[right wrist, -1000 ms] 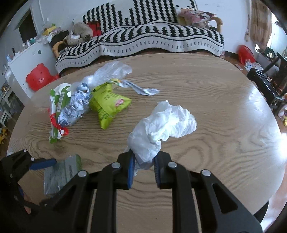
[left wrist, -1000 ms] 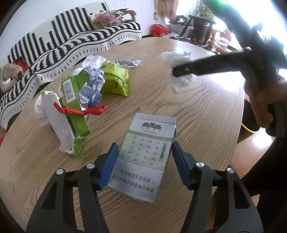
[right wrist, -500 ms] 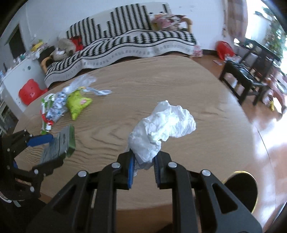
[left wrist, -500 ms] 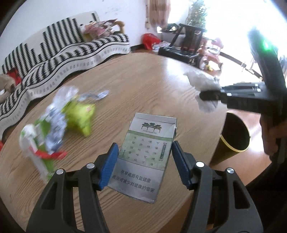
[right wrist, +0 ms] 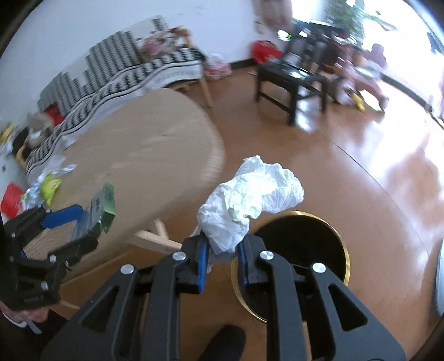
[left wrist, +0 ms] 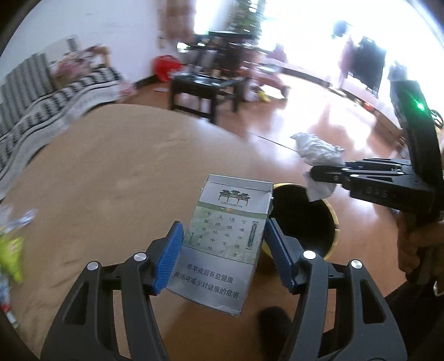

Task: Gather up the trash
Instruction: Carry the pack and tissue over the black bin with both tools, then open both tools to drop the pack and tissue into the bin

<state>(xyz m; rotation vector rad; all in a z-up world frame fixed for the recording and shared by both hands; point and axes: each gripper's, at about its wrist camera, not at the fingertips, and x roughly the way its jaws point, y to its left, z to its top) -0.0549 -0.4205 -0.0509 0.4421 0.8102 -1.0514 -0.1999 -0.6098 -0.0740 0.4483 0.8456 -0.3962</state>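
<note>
Left tongs (left wrist: 223, 254) clamp one cigarette pack (left wrist: 222, 244), right tongs (right wrist: 222, 259) pinch one crumpled tissue (right wrist: 249, 200), above one bin (right wrist: 302, 244).

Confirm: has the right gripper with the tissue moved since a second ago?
Yes. The right gripper, shut on the tissue, went from over the table out past its edge, now above the bin.

Glossy orange-brown floor (right wrist: 347, 155), white wall (right wrist: 83, 25), striped sofa (right wrist: 116, 69), dark low table (right wrist: 291, 77), glaring window light (left wrist: 319, 27)
</note>
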